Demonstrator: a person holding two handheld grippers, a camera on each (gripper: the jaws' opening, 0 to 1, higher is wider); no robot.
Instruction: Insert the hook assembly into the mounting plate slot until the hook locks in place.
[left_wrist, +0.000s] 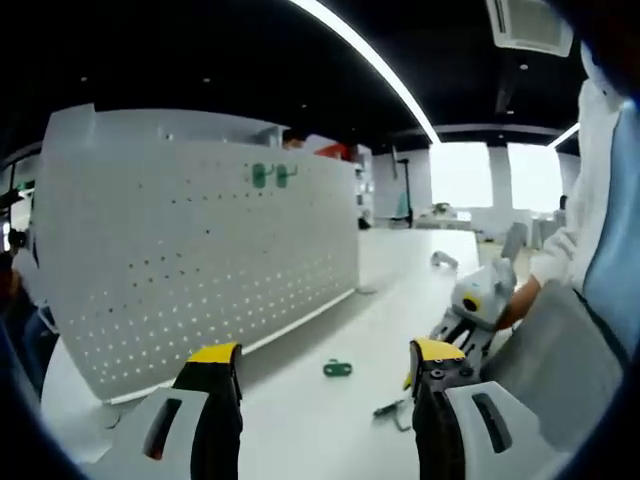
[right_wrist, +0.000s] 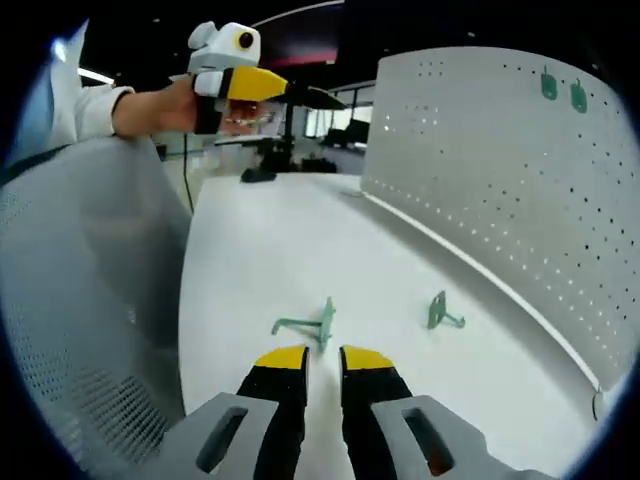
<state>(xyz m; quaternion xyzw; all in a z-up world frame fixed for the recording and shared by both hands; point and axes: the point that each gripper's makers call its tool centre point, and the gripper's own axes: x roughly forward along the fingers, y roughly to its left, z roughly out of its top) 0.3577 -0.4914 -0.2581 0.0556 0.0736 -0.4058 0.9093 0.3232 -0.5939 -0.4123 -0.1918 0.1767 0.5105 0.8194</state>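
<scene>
A white pegboard mounting plate (left_wrist: 200, 270) (right_wrist: 520, 190) stands upright on the white table (left_wrist: 400, 290) (right_wrist: 260, 250). Two green hooks (left_wrist: 271, 176) (right_wrist: 563, 90) hang near its top edge. A loose green hook (left_wrist: 337, 368) (right_wrist: 440, 312) lies on the table in front of the board. A second loose hook (left_wrist: 390, 408) (right_wrist: 310, 325) lies just ahead of my right gripper (right_wrist: 324, 360), whose jaws stand almost together with nothing between them. My left gripper (left_wrist: 325, 362) is held above the table with its jaws wide apart and empty. Each gripper also appears in the other's view, the right gripper (left_wrist: 470, 305) and the left gripper (right_wrist: 240, 75).
A grey mesh chair (right_wrist: 80, 290) (left_wrist: 560, 370) stands against the table's near side. A person's white sleeve (left_wrist: 600, 170) (right_wrist: 85, 110) reaches over it. Monitors and desk stands (right_wrist: 280, 150) sit at the table's far end.
</scene>
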